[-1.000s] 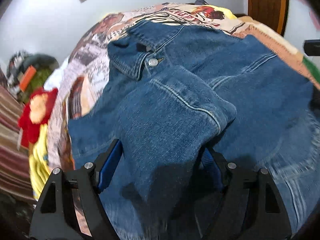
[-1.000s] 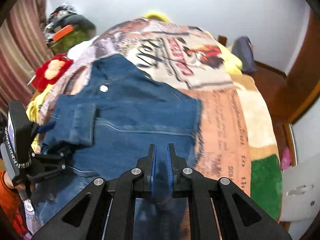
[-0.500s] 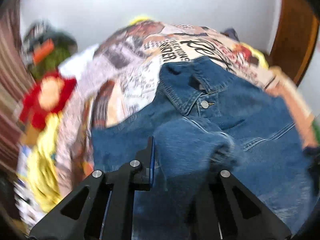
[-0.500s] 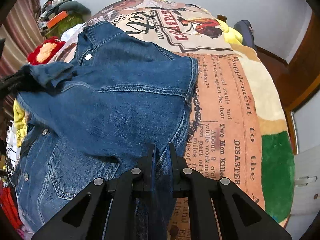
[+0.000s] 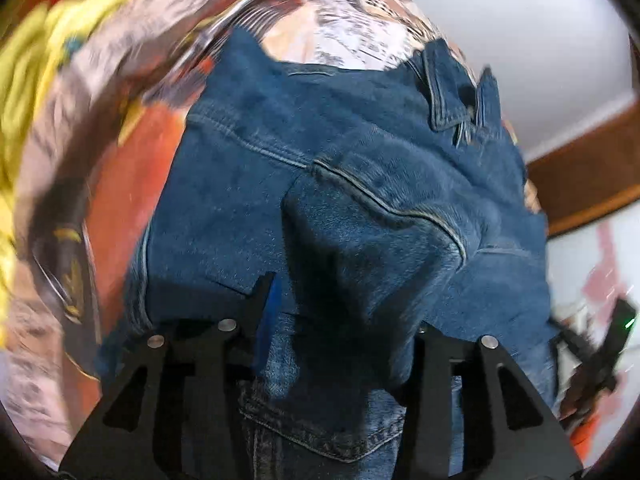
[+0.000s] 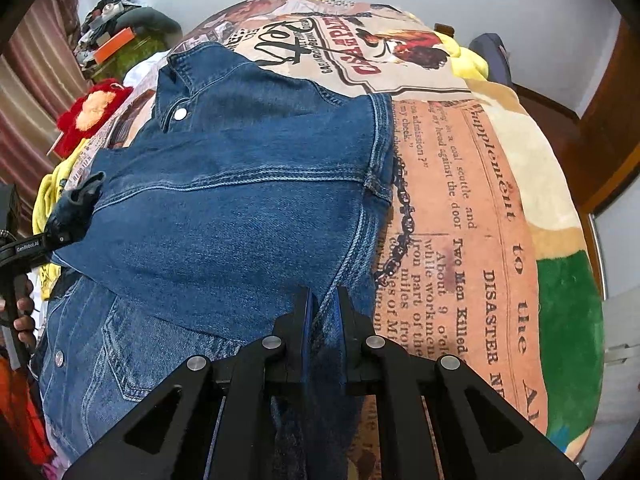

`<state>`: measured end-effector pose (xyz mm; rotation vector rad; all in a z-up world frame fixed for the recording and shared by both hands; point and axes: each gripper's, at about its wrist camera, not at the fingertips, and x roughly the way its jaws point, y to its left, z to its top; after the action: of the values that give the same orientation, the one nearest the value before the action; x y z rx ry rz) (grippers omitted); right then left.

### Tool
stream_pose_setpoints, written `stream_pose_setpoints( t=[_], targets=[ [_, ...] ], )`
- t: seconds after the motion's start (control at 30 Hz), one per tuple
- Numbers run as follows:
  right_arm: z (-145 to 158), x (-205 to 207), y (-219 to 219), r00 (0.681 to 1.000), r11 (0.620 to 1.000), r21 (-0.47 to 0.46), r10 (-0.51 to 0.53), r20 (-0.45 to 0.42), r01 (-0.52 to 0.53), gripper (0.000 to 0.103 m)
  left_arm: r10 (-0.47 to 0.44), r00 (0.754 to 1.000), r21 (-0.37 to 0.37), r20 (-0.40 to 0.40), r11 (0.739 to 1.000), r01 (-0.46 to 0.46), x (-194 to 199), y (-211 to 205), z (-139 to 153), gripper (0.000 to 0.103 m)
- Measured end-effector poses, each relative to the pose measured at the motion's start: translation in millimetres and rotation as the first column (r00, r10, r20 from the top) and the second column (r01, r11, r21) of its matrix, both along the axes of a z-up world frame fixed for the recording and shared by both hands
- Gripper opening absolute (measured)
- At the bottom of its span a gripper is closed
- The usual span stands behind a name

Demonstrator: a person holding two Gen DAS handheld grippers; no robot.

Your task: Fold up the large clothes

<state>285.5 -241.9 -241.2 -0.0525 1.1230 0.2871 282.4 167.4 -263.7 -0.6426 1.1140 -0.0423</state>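
Observation:
A blue denim jacket (image 6: 240,208) lies on a printed blanket (image 6: 460,208), collar at the far end. Its lower part is folded up over the chest. My right gripper (image 6: 323,312) is shut on the jacket's right edge near the fold. My left gripper (image 5: 344,304) holds a thick bunch of the jacket (image 5: 360,240) between its jaws; in the right wrist view it (image 6: 60,228) grips the jacket's left edge. The left view is blurred by motion.
A red and yellow plush toy (image 6: 90,114) and yellow cloth (image 6: 50,196) lie left of the jacket. A cluttered pile (image 6: 120,44) stands at the far left. A wooden door frame (image 6: 608,136) is at the right. A green blanket patch (image 6: 568,328) lies near right.
Both grippers have carried the jacket's lower part up and forward over the chest. The left gripper swung and tilted sharply; its view now looks along the jacket from the left side.

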Motion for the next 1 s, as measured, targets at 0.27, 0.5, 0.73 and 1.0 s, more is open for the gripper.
stream_pose_setpoints(
  t=[0.27,0.5,0.73,1.0],
  targets=[
    [4,3,4,1.000,0.999,-0.035,0.004,-0.008,-0.005,0.007,-0.082,0.997,0.264,-0.011,0.961,0.082,13,-28,21,0.046],
    [34,16,4,0.998,1.000,-0.019,0.019,0.067,-0.017,0.007,-0.071,0.995,0.357,0.075,0.933,0.040,41,-32,53,0.016],
    [52,44,8,0.993,0.999,-0.032,0.003,0.119,0.001,0.007,-0.148,0.923,0.430,0.354,0.903,-0.020,55,-47,144,0.015],
    [0,68,22,1.000,0.995,-0.094,0.028,0.007,-0.028,0.007,-0.193,0.934,0.524,0.299,0.851,0.008,55,-43,118,0.018]
  ],
)
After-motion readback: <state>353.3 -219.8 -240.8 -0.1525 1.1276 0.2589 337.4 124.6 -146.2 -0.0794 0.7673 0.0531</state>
